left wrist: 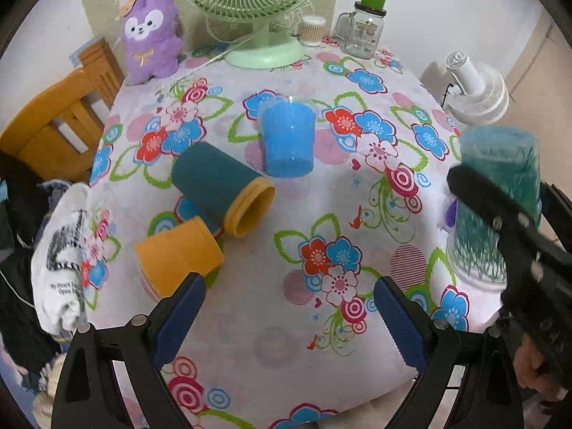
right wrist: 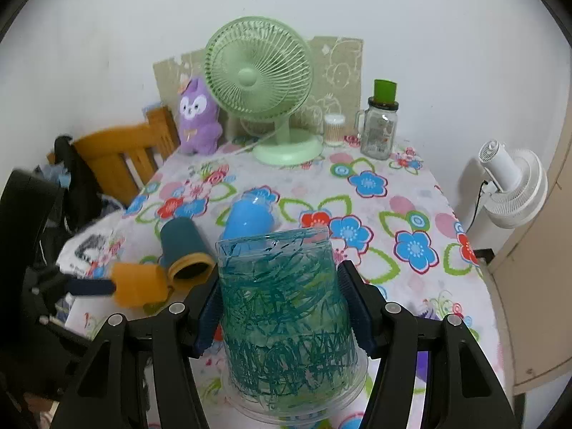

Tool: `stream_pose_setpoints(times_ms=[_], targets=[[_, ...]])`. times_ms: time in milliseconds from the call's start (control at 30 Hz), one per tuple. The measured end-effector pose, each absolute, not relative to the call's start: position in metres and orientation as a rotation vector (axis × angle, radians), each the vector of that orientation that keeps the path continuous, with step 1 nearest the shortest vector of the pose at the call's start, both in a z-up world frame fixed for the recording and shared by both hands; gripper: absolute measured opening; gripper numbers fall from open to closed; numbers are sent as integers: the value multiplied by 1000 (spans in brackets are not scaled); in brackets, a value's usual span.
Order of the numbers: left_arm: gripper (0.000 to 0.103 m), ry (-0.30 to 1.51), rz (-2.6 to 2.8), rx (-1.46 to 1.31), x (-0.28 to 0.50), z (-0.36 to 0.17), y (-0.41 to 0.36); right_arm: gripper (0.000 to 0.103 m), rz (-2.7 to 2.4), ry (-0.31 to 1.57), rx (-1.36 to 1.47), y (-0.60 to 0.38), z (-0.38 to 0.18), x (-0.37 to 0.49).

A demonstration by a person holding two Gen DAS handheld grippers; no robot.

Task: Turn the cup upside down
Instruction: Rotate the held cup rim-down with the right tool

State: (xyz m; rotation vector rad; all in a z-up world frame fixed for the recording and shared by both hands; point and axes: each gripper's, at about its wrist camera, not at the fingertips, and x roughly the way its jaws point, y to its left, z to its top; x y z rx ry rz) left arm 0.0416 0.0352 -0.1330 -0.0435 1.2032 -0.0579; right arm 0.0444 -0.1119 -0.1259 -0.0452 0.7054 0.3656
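Note:
A clear plastic cup with teal scribbles (right wrist: 286,314) stands upside down, rim on the flowered tablecloth, between the pads of my right gripper (right wrist: 282,311), which close on its sides. It also shows at the right of the left wrist view (left wrist: 500,193). My left gripper (left wrist: 289,318) is open and empty above the cloth. A yellow cup (left wrist: 178,257) stands inverted just beyond its left finger. A dark teal cup with a yellow rim (left wrist: 221,186) lies on its side. A blue cup (left wrist: 287,139) stands inverted farther back.
A green desk fan (left wrist: 257,7), a purple plush toy (left wrist: 150,35), a glass jar with a green lid (left wrist: 364,25) and a cotton-swab box (left wrist: 312,30) stand along the far edge. A wooden chair (left wrist: 53,121) and clothes are left; a white fan (left wrist: 475,89) right.

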Motion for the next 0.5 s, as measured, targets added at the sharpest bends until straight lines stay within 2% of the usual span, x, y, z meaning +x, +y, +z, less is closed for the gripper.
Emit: stream_pose_setpoints(times_ms=[200, 500], targets=[[96, 1213, -27, -72, 38, -165, 28, 64, 353, 623, 52, -122, -162, 46], [96, 1204, 25, -70, 34, -205, 33, 64, 355, 660, 99, -108, -208, 63]])
